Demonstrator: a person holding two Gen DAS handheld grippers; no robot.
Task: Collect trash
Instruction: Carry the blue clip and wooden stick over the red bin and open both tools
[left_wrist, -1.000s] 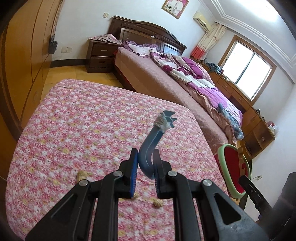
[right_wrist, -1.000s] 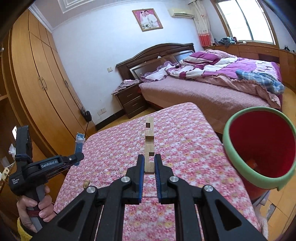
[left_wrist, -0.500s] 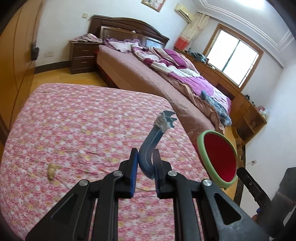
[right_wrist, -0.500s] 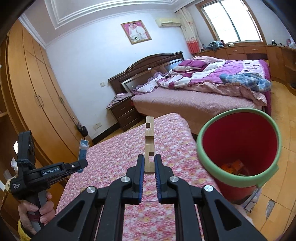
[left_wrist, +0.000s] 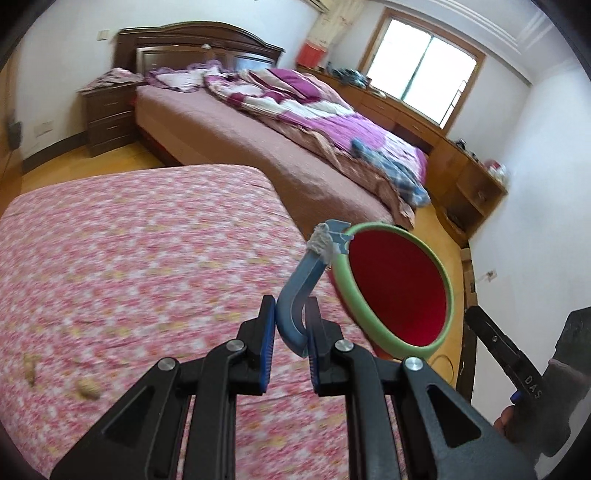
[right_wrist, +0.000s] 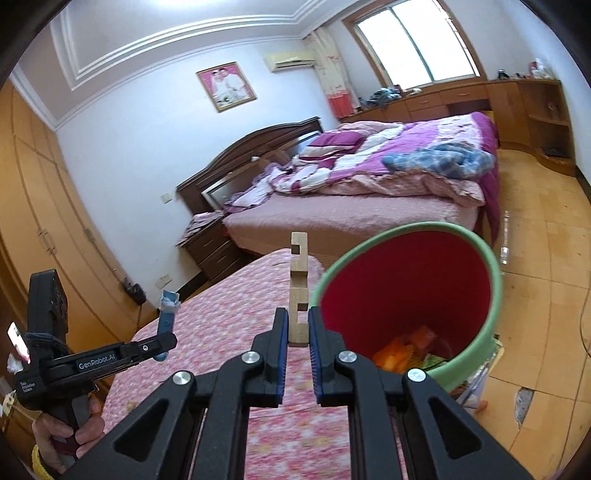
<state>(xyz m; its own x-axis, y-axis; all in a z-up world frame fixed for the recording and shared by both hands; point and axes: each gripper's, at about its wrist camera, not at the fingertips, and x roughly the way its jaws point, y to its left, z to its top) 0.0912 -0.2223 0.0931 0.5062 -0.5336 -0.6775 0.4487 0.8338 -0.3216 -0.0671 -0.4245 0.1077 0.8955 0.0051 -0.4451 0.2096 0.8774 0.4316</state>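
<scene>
My left gripper is shut on a curved blue plastic piece with white fluff at its tip, held above the right edge of the pink floral mattress. The red bin with a green rim is just right of it. My right gripper is shut on a notched wooden stick, upright, beside the bin's left rim. Orange scraps lie in the bin. The left gripper with the blue piece shows at left in the right wrist view.
Peanut-like scraps lie on the mattress at lower left. A big bed with purple bedding stands behind. A nightstand, wardrobe and wooden floor surround the mattress.
Both grippers have swung right toward the bin, which now looks larger and closer in both views. Each keeps its hold on its piece.
</scene>
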